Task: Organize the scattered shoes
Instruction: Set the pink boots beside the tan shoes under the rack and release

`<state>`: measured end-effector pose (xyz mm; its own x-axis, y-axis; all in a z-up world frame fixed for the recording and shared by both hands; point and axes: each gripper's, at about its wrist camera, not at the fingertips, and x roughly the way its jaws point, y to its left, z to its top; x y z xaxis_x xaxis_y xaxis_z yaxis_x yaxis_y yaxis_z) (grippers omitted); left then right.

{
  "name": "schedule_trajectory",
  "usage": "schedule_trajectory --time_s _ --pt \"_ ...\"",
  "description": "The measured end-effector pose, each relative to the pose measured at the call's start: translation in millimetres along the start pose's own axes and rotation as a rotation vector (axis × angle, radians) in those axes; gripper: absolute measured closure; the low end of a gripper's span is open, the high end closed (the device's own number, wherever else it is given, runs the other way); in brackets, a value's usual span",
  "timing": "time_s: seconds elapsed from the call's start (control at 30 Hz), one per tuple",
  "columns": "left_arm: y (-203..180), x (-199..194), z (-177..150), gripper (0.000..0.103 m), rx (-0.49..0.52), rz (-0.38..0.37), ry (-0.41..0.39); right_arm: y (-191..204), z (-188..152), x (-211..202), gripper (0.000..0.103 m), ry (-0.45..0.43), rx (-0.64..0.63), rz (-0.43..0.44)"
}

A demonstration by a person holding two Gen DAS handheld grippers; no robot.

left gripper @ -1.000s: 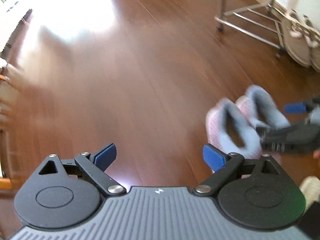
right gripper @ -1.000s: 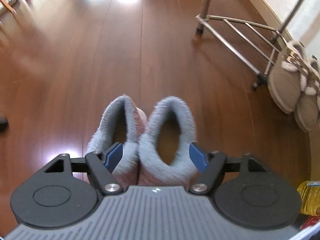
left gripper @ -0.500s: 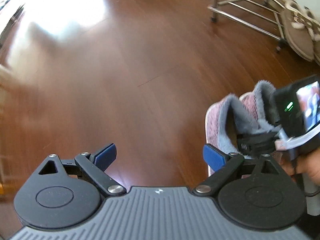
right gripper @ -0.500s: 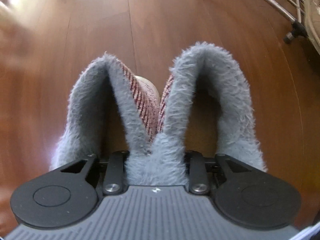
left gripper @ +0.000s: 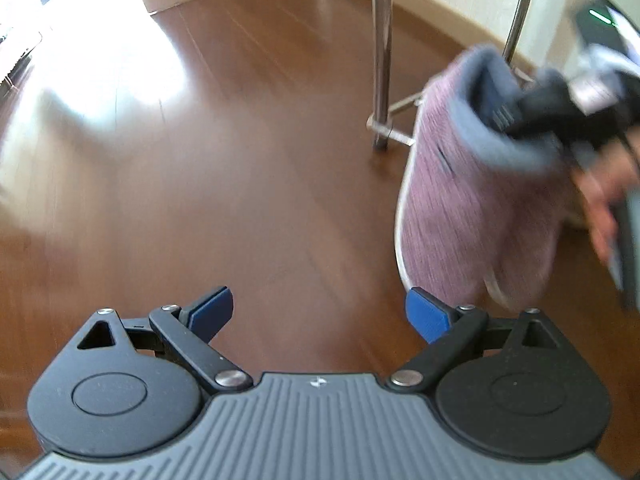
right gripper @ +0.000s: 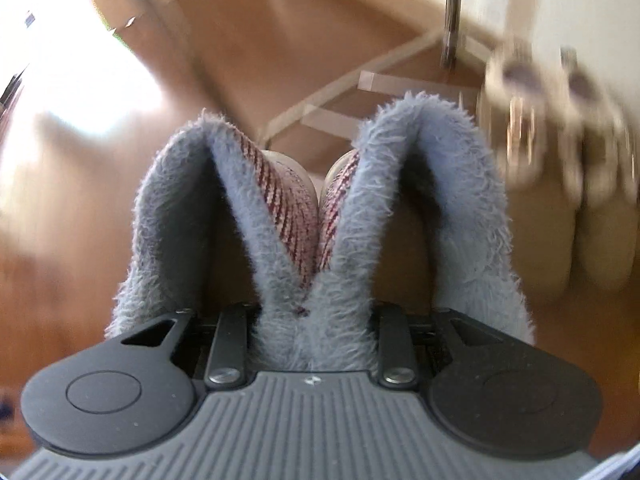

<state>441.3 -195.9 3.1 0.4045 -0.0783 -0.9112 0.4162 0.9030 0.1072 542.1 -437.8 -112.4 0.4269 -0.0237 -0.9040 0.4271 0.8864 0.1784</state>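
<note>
My right gripper (right gripper: 312, 320) is shut on the inner collars of a pair of pink knit slippers with grey fleece lining (right gripper: 312, 216), pinching both together and holding them off the floor. In the left wrist view the slippers (left gripper: 472, 200) hang toe-down at the right, with the right gripper (left gripper: 532, 120) gripping their top. My left gripper (left gripper: 320, 312) is open and empty over bare wooden floor (left gripper: 200, 180), to the left of the slippers.
A metal rack (left gripper: 380, 60) with chrome legs stands by the wall behind the slippers. A pair of beige fleece-lined shoes (right gripper: 568, 184) lies at the right, beside the rack base (right gripper: 360, 96). Bright sunlight glares on the floor at the left.
My right gripper closed on the slippers' inner collars, lifted them off the floor and carried them toward the rack and the beige shoes. The left gripper stayed open and turned toward the rack.
</note>
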Motion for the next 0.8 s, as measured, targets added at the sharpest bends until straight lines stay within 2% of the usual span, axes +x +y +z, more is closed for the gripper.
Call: schedule_trajectory --time_s 0.17,0.2,0.3,0.33,0.37,0.4,0.43,0.5,0.63,0.67,0.7,0.8 --pt "-8.4 -4.2 -7.5 0.008 0.012 -0.004 -0.002 1.1 83.8 34.7 0.077 -0.007 -0.009 -0.07" --pt "-9.9 -3.3 -12.2 0.008 0.009 -0.009 0.006 1.9 87.3 37.3 0.076 -0.006 -0.015 -0.076" --pt "-16.8 -0.1 -26.2 0.008 0.01 -0.015 0.03 -4.9 108.3 77.3 0.065 -0.032 -0.047 -0.131" --pt "-20.2 -0.3 -33.3 0.008 0.013 -0.015 0.039 -5.9 110.5 76.0 0.062 -0.056 -0.047 -0.143" --pt "-21.6 -0.8 -37.7 0.008 0.014 -0.018 0.046 -9.6 115.1 72.6 0.059 -0.118 -0.05 -0.165" --pt "-22.4 -1.4 -41.2 0.008 0.014 -0.021 0.053 -12.7 116.3 65.0 0.046 -0.182 -0.055 -0.167" --pt "-22.6 -2.3 -42.8 0.008 0.014 -0.026 0.058 -13.3 110.8 61.2 0.03 -0.217 -0.066 -0.168" --pt "-23.7 -7.7 -45.8 0.008 0.012 -0.034 0.069 -15.4 86.2 21.8 0.019 -0.402 -0.149 -0.172" --pt "-22.1 -33.7 -41.6 0.008 0.001 -0.034 0.091 -23.4 14.7 -38.8 0.016 -0.384 -0.274 -0.115" --pt "-17.4 -43.0 -39.2 0.008 -0.012 -0.034 0.099 -26.6 -5.9 -56.3 0.016 -0.366 -0.298 -0.099" --pt "-13.8 -49.7 -36.6 0.008 -0.021 -0.033 0.106 -32.4 -33.6 -81.8 0.016 -0.305 -0.3 -0.079" --pt "-3.3 -78.2 -24.3 0.009 -0.024 -0.012 0.115 -34.7 -76.3 -140.5 0.016 -0.243 -0.298 -0.053"
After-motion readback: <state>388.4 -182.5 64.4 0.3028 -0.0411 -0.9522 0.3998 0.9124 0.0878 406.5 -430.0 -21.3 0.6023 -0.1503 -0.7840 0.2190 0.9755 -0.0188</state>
